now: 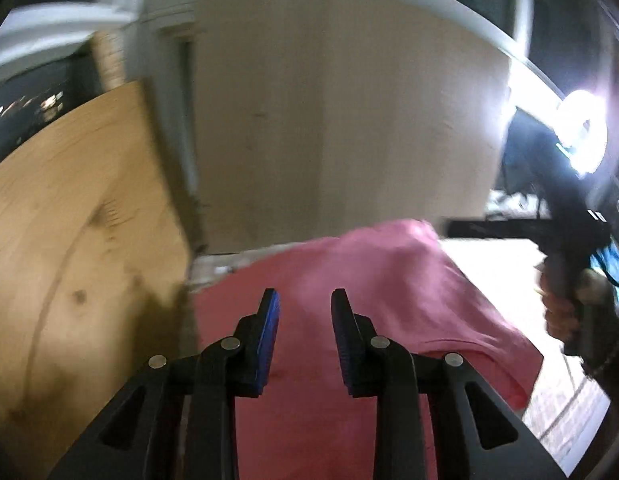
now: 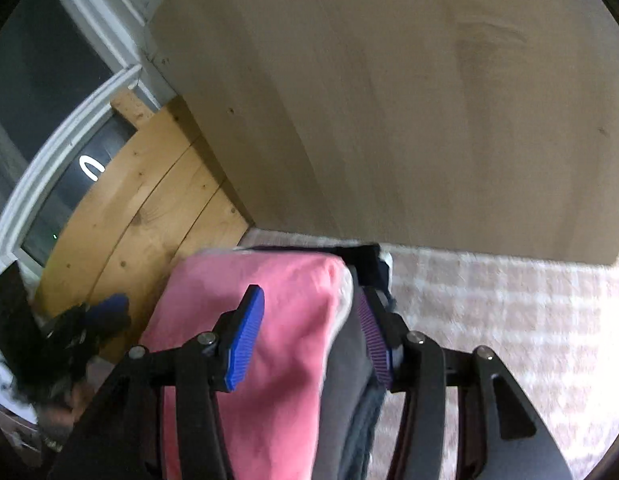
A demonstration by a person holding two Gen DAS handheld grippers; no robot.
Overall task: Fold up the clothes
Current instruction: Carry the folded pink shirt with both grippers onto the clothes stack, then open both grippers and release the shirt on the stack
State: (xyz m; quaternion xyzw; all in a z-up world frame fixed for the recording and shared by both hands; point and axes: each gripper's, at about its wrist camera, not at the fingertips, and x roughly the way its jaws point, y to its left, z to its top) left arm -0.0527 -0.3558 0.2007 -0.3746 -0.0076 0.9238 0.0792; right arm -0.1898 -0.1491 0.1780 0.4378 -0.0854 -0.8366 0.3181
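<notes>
- Your left gripper stands with its jaws parted and nothing between the blue pads; the pink garment lies beneath and beyond the tips, not pinched.
- Your right gripper is also released, its jaws set wider apart; the same pink garment lies under the gap, closer to the left finger than the right, and neither pad presses on it.
- Under the pink garment in the right wrist view sits a stack of folded clothes (a grey layer and darker ones below, edges blurred), running beneath the right finger.
- The pink garment tops that stack; its far end is rounded and folded over, short of the pale cabinet.
- Left of the pink garment, the knotty wooden panel rises just beside the cloth.
- Right of the pink garment, the checked cover spreads out, pale and washed out by light.
- In the left wrist view your right hand grips its handle to the right of the pink garment, clear of the cloth.
- In the right wrist view your left gripper shows as a dark blurred shape left of the pink garment, against the wooden panel.
</notes>
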